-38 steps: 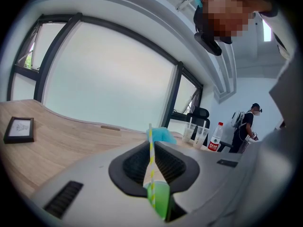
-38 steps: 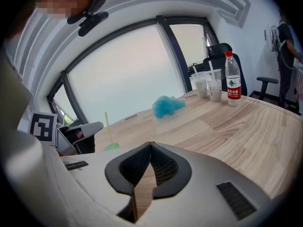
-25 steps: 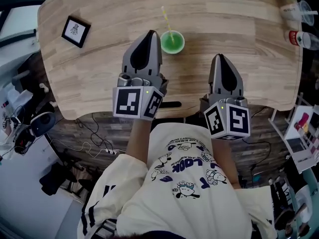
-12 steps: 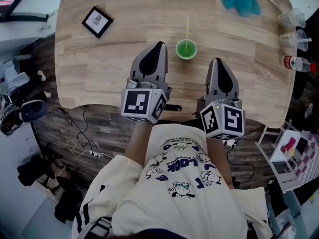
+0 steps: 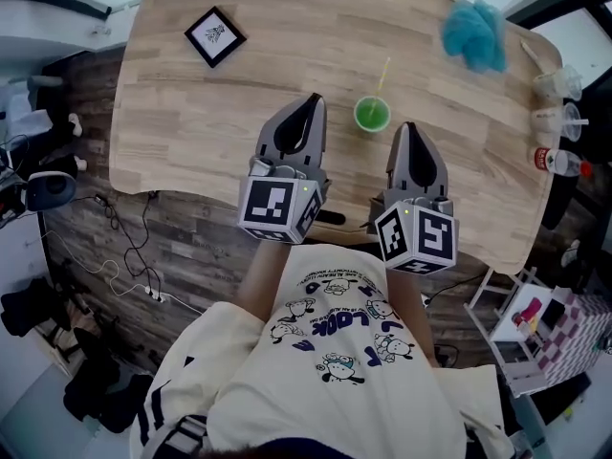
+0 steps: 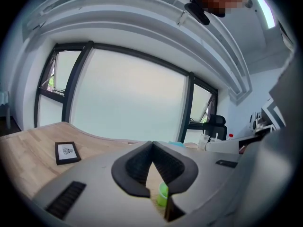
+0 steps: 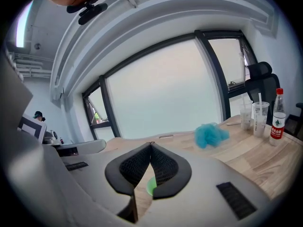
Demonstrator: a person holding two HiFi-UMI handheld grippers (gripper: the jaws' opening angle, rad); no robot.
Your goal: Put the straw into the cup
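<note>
One straw (image 5: 383, 76): yellow, stands in the green cup (image 5: 372, 115), leaning up and away over the far rim; task looks done
Green cup: upright on the table (image 5: 191, 113), green fill, set between the two gripper tips and a little beyond them
Left gripper (image 5: 310, 100): jaws together, pads meeting at the tips, nothing held; tip just beside the cup, on its left
Right gripper (image 5: 406, 128): jaws together likewise, empty; tip near the cup, on its right and nearer the person
Table: pale wood; framed picture (image 5: 214, 36) far left, blue fluffy ball (image 5: 475, 34) far right, clear cups (image 5: 557, 86) and bottle (image 5: 557, 163) at the right edge, all well apart from the cup
Risk: a knock, most likely; both tips sit close to a light-looking cup, so a sideways sweep of either could tip it, spill the fill or flick the straw out; the straw seems propped only on the rim, so a jolt may swing it round
Head view only: shows the straw, its lean, and how each gripper stands to the cup
Gripper views only: show the pads closed; cup appears as a green sliver below the tips, no straw to be made out; the right one shows the bottle and clear cups upright
</note>
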